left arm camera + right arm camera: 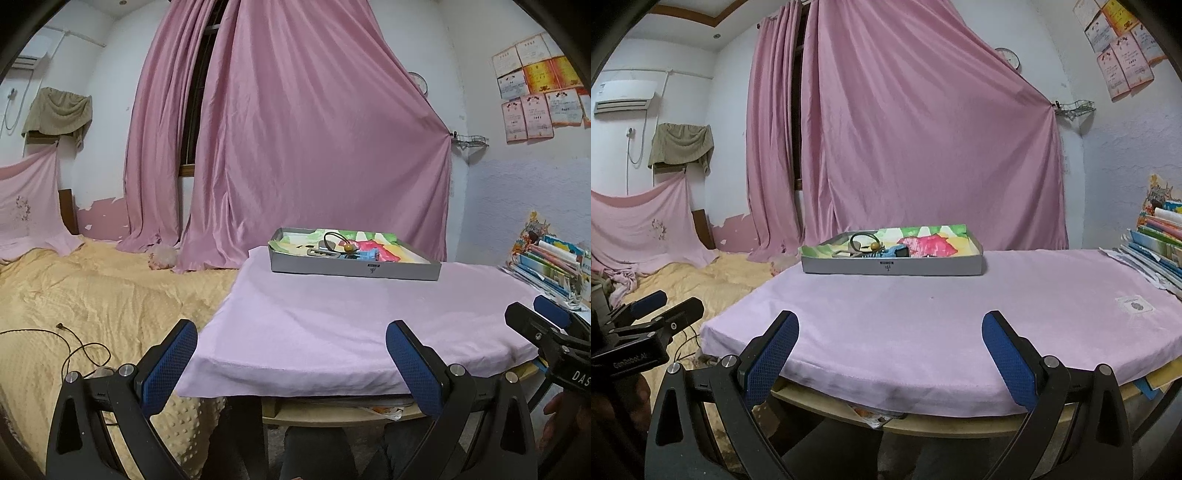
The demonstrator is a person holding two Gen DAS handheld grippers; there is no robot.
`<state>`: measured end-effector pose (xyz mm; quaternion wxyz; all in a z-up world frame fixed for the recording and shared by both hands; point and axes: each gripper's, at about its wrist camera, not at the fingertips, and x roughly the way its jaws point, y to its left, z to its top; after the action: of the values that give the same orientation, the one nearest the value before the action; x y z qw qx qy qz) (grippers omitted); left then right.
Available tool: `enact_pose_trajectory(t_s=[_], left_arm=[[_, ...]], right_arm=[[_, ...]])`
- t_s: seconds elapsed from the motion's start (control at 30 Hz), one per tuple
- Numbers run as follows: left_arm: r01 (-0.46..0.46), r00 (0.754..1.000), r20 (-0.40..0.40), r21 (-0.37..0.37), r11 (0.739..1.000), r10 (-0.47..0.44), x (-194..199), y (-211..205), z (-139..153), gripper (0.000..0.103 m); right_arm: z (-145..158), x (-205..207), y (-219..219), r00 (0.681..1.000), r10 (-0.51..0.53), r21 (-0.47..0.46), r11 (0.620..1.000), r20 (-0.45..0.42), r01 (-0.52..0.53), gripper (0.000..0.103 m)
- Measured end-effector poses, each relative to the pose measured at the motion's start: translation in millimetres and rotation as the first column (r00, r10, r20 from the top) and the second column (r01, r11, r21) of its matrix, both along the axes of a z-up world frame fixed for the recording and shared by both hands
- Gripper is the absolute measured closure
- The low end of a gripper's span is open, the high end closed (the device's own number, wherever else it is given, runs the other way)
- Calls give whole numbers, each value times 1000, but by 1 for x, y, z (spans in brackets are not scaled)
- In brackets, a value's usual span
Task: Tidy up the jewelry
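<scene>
Jewelry tray on pink-covered table; both grippers held back at the near edge.

Tray [892,266]: grey, shallow, at the far side of the cloth [923,314]; holds a dark loop [857,240], an amber bead [874,244], a blue piece [892,252] and coloured paper. Left gripper [291,350]: fingers wide apart, empty. Right gripper [890,345]: likewise wide apart, empty. Books [1160,236] stacked at right.

Shallow grey tray [892,266] at far side of pink-covered table [923,317], lined with colourful paper; inside, dark looped band [857,239], amber bead [874,245], small blue piece [892,252], all clustered left of centre.
</scene>
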<state>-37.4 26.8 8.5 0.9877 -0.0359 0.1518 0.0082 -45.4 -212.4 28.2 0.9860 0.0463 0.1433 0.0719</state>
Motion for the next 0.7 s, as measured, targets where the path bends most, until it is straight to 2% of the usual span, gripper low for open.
enact_pose_trajectory(t_s=[0.7], left_arm=[[4, 1000, -4, 6, 1000, -4, 3, 0, 0, 0]], right_arm=[[-5, 3, 4, 1000, 7, 0, 1000, -4, -7, 5]])
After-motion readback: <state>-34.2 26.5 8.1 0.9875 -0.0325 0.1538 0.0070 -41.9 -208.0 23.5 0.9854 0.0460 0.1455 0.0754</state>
